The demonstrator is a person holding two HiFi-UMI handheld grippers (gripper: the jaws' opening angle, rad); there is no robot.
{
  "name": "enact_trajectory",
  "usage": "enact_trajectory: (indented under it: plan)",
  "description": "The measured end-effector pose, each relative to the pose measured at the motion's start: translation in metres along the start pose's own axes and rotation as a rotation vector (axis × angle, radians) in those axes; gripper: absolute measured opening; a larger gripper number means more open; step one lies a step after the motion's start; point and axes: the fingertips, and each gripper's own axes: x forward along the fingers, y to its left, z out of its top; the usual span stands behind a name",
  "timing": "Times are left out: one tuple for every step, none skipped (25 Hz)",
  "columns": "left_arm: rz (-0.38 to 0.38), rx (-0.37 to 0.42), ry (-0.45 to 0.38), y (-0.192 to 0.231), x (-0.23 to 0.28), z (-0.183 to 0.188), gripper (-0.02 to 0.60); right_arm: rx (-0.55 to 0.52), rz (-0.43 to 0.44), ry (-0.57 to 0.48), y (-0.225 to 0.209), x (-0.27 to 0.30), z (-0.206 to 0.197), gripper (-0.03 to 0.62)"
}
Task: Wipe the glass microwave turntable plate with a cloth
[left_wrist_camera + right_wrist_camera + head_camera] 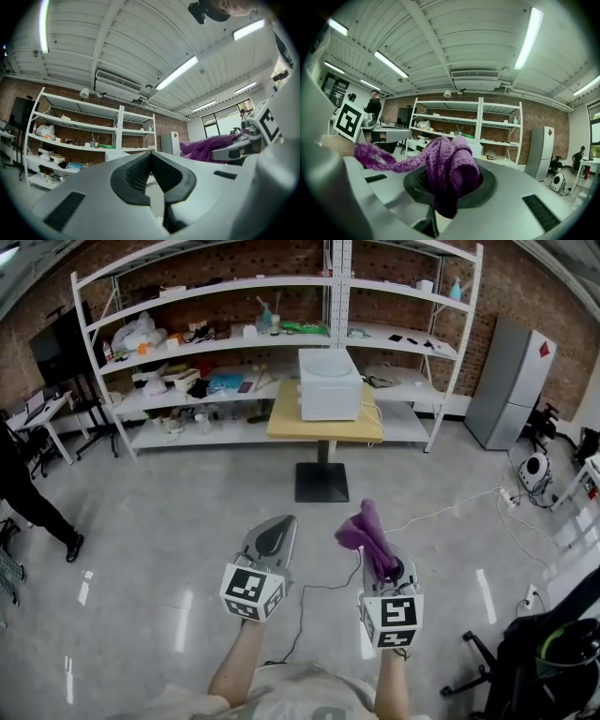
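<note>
My right gripper [373, 542] is shut on a purple knitted cloth [366, 532], which bunches up above the jaws and trails to one side; in the right gripper view the cloth [449, 169] fills the space between the jaws. The left gripper [273, 538] is shut with nothing in it, its dark pads [151, 172] pressed together. Both grippers hang over the bare floor, well short of a white microwave [329, 383] that stands on a small yellow-topped table [286, 421]. No glass turntable plate shows in any view.
A long white shelving unit [234, 343] full of assorted items lines the brick wall behind the table. A grey fridge [510, 382] stands at the right. A cable [441, 510] runs across the floor. A person's legs [33, 502] are at the far left, a dark chair [539, 662] near right.
</note>
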Motion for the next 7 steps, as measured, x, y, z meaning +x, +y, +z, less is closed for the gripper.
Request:
enact_trajectory:
  plan:
    - [0.002, -0.002, -0.001, -0.0007, -0.001, 0.0, 0.002, -0.009, 0.004, 0.001, 0.0014, -0.0005, 0.0002, 0.051]
    - [0.003, -0.004, -0.002, -0.0007, -0.0015, 0.0003, 0.002, -0.012, 0.009, 0.0, 0.0025, -0.0006, 0.0011, 0.051]
    - [0.003, -0.006, -0.002, -0.0003, -0.0016, 0.0006, 0.002, -0.012, 0.012, -0.002, 0.0032, -0.0005, 0.0021, 0.051]
    - [0.003, -0.007, -0.001, 0.0002, -0.0018, 0.0011, 0.002, -0.009, 0.012, -0.005, 0.0034, -0.0003, 0.0029, 0.051]
    - [0.003, -0.008, -0.001, 0.0006, -0.0022, 0.0016, 0.002, -0.005, 0.01, -0.007, 0.0033, -0.0003, 0.0034, 0.051]
    - [0.003, -0.007, -0.001, 0.0011, -0.0027, 0.0023, 0.002, -0.001, 0.007, -0.01, 0.0031, -0.0004, 0.0039, 0.051]
    - [0.003, -0.007, -0.001, 0.0015, -0.0032, 0.003, 0.002, 0.003, 0.005, -0.012, 0.003, -0.0005, 0.0044, 0.051]
